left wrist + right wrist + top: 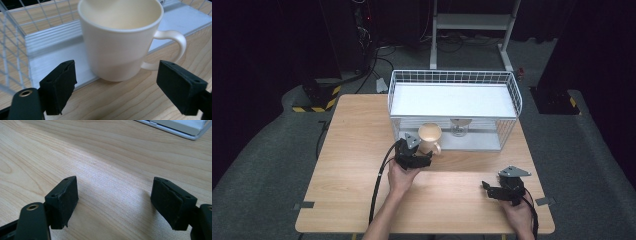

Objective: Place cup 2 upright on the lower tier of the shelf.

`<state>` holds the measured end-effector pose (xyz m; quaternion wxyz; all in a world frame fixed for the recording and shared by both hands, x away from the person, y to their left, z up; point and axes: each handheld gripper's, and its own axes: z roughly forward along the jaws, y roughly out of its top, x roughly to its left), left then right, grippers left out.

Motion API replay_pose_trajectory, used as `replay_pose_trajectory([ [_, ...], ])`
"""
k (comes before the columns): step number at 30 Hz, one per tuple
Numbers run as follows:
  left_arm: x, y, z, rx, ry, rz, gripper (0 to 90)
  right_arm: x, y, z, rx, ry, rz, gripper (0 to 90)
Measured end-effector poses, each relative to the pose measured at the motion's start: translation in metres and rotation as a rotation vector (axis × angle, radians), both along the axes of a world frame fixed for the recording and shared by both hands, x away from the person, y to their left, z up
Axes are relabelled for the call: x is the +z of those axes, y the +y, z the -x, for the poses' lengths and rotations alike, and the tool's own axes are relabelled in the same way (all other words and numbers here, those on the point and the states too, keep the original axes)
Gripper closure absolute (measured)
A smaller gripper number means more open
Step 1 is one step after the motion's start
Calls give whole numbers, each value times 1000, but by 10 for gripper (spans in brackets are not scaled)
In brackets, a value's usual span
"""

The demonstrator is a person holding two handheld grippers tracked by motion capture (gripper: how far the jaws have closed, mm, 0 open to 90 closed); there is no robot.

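Left gripper (424,157) sits just short of the cream mug (430,137), jaws spread, pads clear of its sides and nothing pinched; the mug stands upright on the wooden table (357,145), hard against the front edge of the wire basket (512,87), handle to the right; bare wood lies open toward the near edge; over to the right gripper (486,189), low near the front right corner, jaws spread over bare table, well apart from the mug.
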<state>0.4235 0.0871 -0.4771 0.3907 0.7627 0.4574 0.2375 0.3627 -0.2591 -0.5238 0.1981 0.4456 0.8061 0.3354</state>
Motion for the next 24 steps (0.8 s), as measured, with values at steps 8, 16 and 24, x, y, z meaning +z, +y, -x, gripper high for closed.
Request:
replay_pose_trajectory([
  [8, -5, -11, -8, 20, 16, -10, 206, 0, 0, 0, -2, 2, -2, 221],
  [16, -7, -18, -14, 45, 31, -30, 246, 0, 0, 0, -2, 2, -1, 221],
  [24, -6, -19, -16, 55, 33, -15, 256, 0, 0, 0, -2, 2, -2, 221],
])
